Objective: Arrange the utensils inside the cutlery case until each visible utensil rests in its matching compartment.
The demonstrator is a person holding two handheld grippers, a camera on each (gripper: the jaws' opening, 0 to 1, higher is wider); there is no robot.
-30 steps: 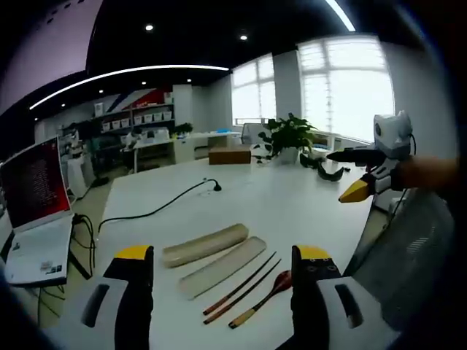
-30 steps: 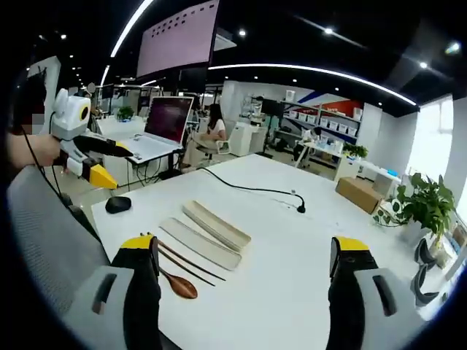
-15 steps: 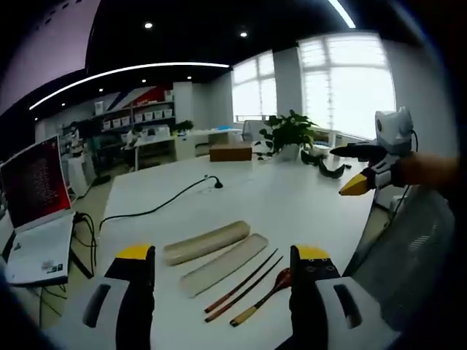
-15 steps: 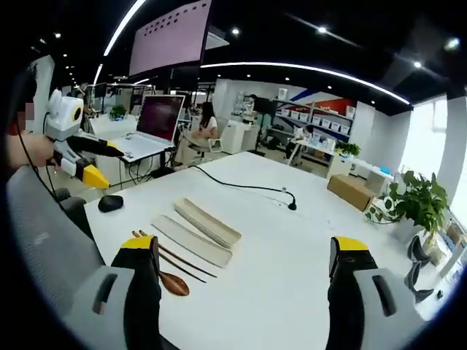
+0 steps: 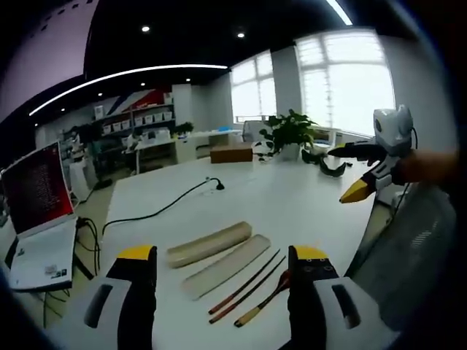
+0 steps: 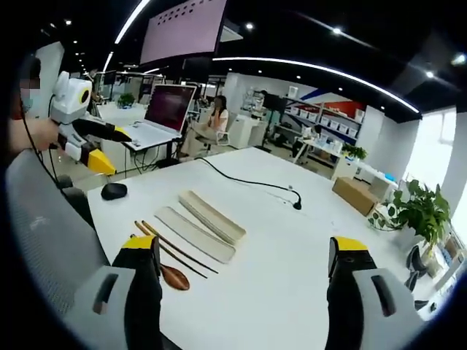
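laptop [image 5: 33,219], black cable [image 6: 244,182], potted plant [image 5: 290,135]

Both grippers' jaws wide apart

The spoon [image 5: 267,300] bowl hides behind the left gripper's [image 5: 219,292] jaw. In the right gripper view, the right gripper's [image 6: 244,281] jaw covers part of the chopsticks [image 6: 169,245]. Far shelves [image 6: 328,138] are too small to read.

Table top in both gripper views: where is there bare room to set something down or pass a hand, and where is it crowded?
Bare: the wide white stretch of the table between the case halves and the plant, and past the black cable. Crowded: the near edge, where the case halves, chopsticks and spoon lie side by side, mouse nearby.
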